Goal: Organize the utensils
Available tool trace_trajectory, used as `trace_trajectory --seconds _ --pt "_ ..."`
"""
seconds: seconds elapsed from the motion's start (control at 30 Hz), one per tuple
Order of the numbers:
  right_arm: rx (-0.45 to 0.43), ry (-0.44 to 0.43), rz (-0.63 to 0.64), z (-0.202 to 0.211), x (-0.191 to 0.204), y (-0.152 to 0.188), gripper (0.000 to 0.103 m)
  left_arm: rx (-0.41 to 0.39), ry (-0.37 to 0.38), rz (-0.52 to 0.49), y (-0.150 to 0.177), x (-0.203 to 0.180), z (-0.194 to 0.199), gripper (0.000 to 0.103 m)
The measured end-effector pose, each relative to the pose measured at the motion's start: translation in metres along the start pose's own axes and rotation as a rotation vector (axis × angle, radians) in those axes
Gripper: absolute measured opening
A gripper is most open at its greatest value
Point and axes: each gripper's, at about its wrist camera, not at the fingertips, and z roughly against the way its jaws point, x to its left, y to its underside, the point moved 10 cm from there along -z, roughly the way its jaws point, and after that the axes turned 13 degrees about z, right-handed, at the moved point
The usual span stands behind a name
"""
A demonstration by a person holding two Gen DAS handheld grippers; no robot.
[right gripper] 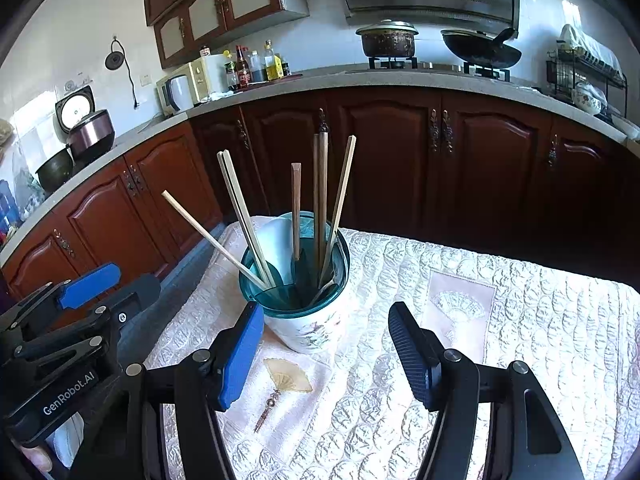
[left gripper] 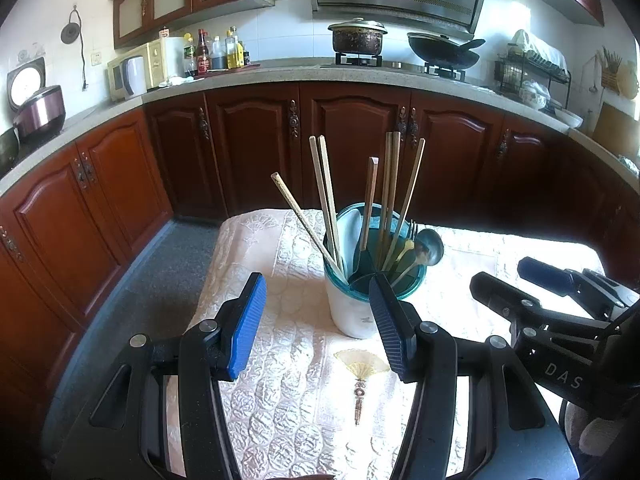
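A white utensil holder point(left gripper: 352, 316) with a teal rim stands on the quilted tablecloth point(left gripper: 280, 384). Several wooden chopsticks point(left gripper: 328, 196) lean in it, beside a metal spoon point(left gripper: 431, 246), a fork point(left gripper: 411, 230) and a pale scoop point(left gripper: 351, 232). My left gripper point(left gripper: 318, 292) is open and empty, just short of the holder. My right gripper point(left gripper: 506, 276) shows at the right, also open. In the right wrist view the holder point(right gripper: 312, 328) with its chopsticks point(right gripper: 320, 200) sits just beyond the open, empty right gripper point(right gripper: 326, 312); the left gripper point(right gripper: 128, 278) is at the left.
Dark red cabinets point(left gripper: 256, 140) and a grey counter point(left gripper: 280, 74) curve behind the table. On the counter are a pot point(left gripper: 357, 38), a wok point(left gripper: 442, 52), bottles point(left gripper: 216, 52), a microwave point(left gripper: 136, 68), a rice cooker point(left gripper: 38, 110) and a dish rack point(left gripper: 532, 72). Grey floor point(left gripper: 160, 272) lies left of the table.
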Motion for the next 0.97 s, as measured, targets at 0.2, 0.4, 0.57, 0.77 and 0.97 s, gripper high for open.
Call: trace_trajectory --seconds 0.2,0.4,0.57,0.77,0.97 --pt "0.006 -0.002 -0.008 -0.002 0.001 0.001 0.062 0.003 -0.008 -0.003 0.002 -0.001 -0.002 0.053" --pt "0.006 -0.003 -0.007 -0.003 0.001 0.002 0.063 0.002 -0.009 -0.003 0.003 -0.001 -0.002 0.053" --pt "0.005 -0.005 -0.003 -0.004 0.001 0.002 0.063 -0.002 -0.009 -0.004 0.002 -0.002 -0.003 0.053" --pt "0.008 -0.011 -0.001 -0.006 0.003 0.003 0.063 -0.012 -0.004 -0.004 0.002 -0.002 -0.002 0.053" --pt "0.012 -0.004 -0.017 -0.006 -0.009 0.01 0.063 -0.021 0.001 -0.02 0.003 -0.006 -0.003 0.053"
